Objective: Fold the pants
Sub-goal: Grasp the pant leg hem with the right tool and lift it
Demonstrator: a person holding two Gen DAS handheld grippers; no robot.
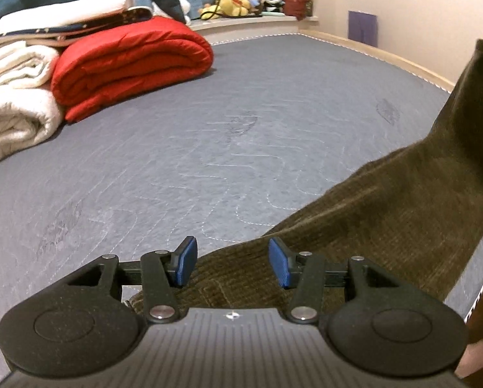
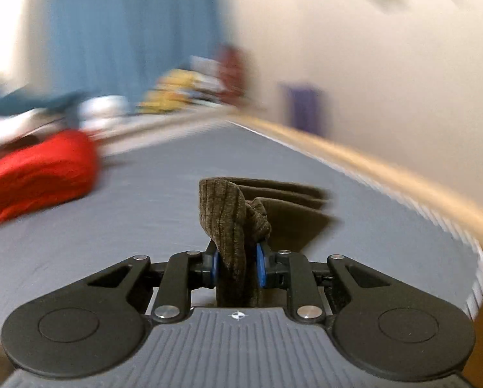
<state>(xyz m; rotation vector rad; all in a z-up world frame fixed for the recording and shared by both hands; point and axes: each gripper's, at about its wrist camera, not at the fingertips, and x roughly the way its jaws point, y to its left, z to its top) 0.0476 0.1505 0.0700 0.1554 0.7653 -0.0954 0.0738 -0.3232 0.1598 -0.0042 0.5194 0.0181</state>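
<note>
The right tongs (image 2: 238, 266) clamp a bunched fold of the brown corduroy pants (image 2: 231, 223), lifted above the grey mattress (image 2: 128, 213). The left tongs (image 1: 233, 263) stand half open over the pants (image 1: 386, 207), pads clear of the fabric, which drapes up toward the right.

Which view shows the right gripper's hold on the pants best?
Right wrist view: the right gripper has its blue fingers pinched on a bunched fold of the brown corduroy pants, sharp though the background is blurred. Left wrist view shows only the pants rising off the mattress, not that grip.
</note>
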